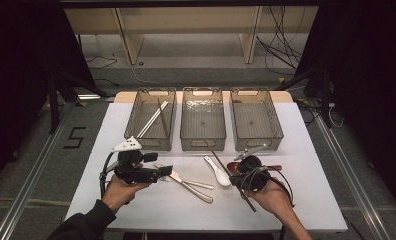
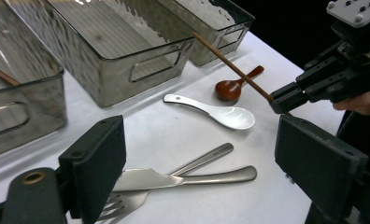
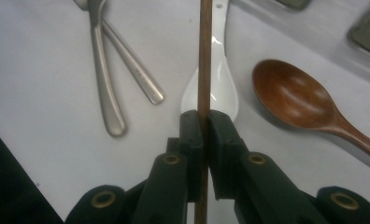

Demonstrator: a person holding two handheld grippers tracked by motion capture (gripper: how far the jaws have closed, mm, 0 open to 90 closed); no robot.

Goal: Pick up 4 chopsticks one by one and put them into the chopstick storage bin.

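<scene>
**Carrying a pinched chopstick to the left bin**

White worktop fills the scene under three clear bins, with dark floor and cables behind. At the far left, the left bin already holds a white chopstick and a brown one, so I judge that the sorting puts chopsticks there. Below it the left hand-held gripper hovers with its jaws apart and nothing between them, just over a knife and fork lying crossed. Next comes a white ceramic spoon, then a wooden spoon near the right bin. The right hand-held gripper is clamped on a brown chopstick, which juts past both sides of the pads and slants up toward the middle bin.

To do this well, keep the pinch firm so the stick cannot pivot. Lift clear of the bin walls, cross over without brushing the left hand-held gripper, and align the stick with the bin's length before letting go low.
</scene>
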